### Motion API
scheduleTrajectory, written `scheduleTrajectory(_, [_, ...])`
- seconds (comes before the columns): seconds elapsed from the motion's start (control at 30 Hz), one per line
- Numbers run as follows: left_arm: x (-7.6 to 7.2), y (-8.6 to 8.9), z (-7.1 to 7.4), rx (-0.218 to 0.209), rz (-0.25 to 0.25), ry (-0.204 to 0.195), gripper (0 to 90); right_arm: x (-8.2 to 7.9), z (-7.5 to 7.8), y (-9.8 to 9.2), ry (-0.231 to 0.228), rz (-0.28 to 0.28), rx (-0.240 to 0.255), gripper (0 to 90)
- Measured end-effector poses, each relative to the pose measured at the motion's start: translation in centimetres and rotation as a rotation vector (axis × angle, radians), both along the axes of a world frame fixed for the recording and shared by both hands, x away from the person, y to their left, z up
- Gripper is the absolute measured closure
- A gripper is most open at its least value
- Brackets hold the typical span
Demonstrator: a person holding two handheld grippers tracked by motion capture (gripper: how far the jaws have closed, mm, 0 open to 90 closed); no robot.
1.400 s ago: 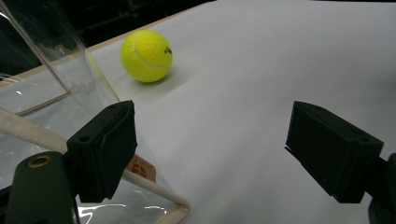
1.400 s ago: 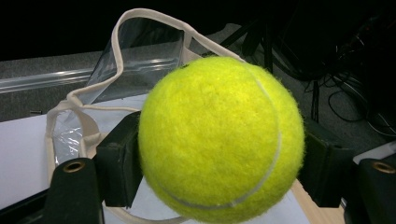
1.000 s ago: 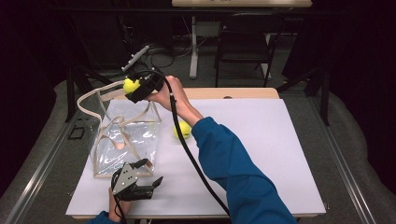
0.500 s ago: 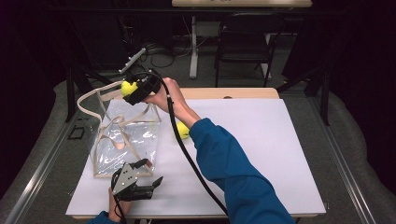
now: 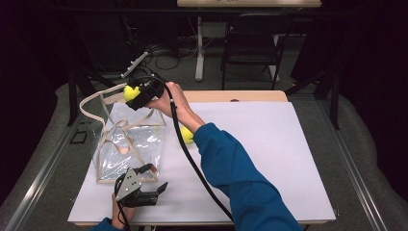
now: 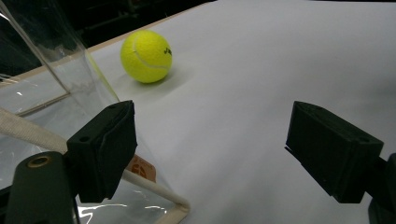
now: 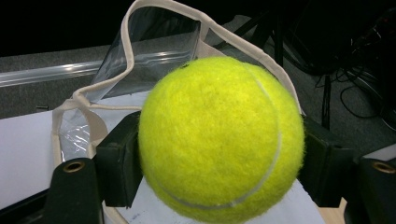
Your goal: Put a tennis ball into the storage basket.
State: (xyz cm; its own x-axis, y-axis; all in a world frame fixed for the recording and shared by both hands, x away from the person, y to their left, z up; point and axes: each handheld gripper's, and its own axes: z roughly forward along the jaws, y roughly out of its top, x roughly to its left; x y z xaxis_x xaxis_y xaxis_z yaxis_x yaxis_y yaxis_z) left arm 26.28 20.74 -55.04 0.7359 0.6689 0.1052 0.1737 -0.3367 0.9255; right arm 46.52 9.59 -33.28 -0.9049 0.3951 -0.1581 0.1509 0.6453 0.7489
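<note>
My right gripper [image 5: 136, 94] is clenched on a yellow tennis ball [image 7: 219, 140] — in the right gripper view the two black jaws press it from either side. In the high view I hold that ball [image 5: 129, 91] up near the far left corner of the desk [image 5: 269, 144], over the far end of the clear plastic tote bag [image 5: 127, 144]. Past the ball, the right gripper view gives me the bag's cream-trimmed rim and one cream strap [image 7: 140, 28] arching up just behind it.

The bag stands on the left part of the white desk top, its near end close to the near left corner and its straps [image 5: 94, 103] looping toward the left edge. A second tennis ball [image 5: 187, 136] lies on the desk just beside the bag's right side, partly hidden by my blue sleeve [image 5: 235, 173]; the left gripper view shows it [image 6: 146, 56] resting on the white surface, apart from the bag wall.

My left gripper [image 5: 144, 195] sits low by the near edge, at the bag's near corner — its jaws are released and stand wide. One jaw is right by the bag's trimmed corner [image 6: 173, 207]; whether it touches I cannot tell.
</note>
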Motion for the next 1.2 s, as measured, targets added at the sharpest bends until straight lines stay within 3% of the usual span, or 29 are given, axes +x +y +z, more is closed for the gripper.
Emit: scheduleTrajectory(1.2, [0.1,0.0,-0.1,-0.002,-0.005,0.007,15.9,0.6,-2.4,1.1,0.072,-0.003,-0.079,26.1])
